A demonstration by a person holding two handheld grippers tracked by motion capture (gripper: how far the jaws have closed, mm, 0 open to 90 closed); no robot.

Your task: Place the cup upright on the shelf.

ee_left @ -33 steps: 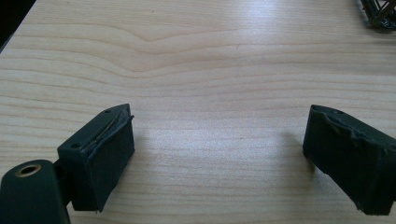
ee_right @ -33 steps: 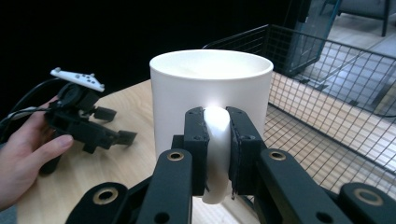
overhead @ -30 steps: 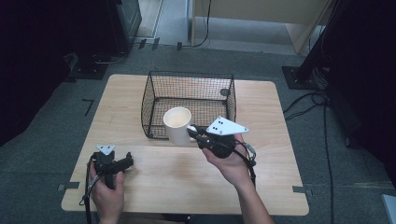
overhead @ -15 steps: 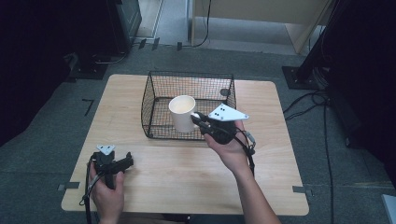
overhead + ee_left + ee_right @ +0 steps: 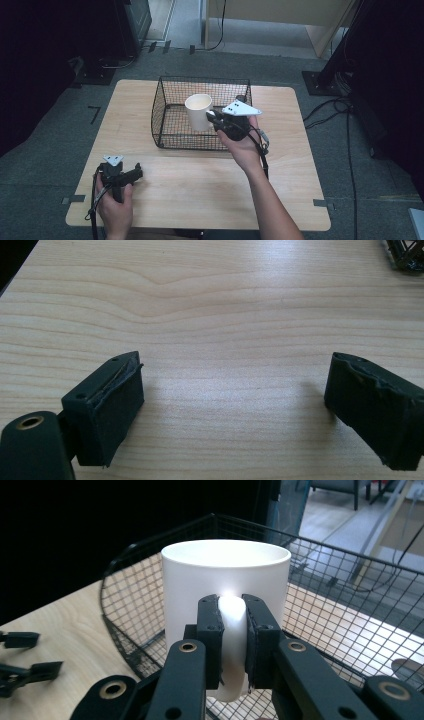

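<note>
A white mug (image 5: 199,111) hangs upright over the black wire basket (image 5: 170,132), held by its handle. My right gripper (image 5: 212,117) is shut on that handle (image 5: 231,645), its two pads pressing it from both sides in the right gripper view, with the mug body (image 5: 225,580) just beyond. My left gripper (image 5: 135,174) rests low at the near left of the wooden table (image 5: 200,185), held in a hand. Its jaws stand wide open in the left gripper view, its gripper point (image 5: 235,405) over bare wood with nothing between the pads.
The basket stands at the table's far middle. A small dark object (image 5: 241,98) lies in its far right corner. Cables (image 5: 345,107) trail on the grey floor to the right. A corner of the basket (image 5: 406,252) shows at the top right of the left gripper view.
My right gripper has carried the mug away from the table's front, from before the basket's near wall to above the basket's inside. The left gripper has stayed put.
</note>
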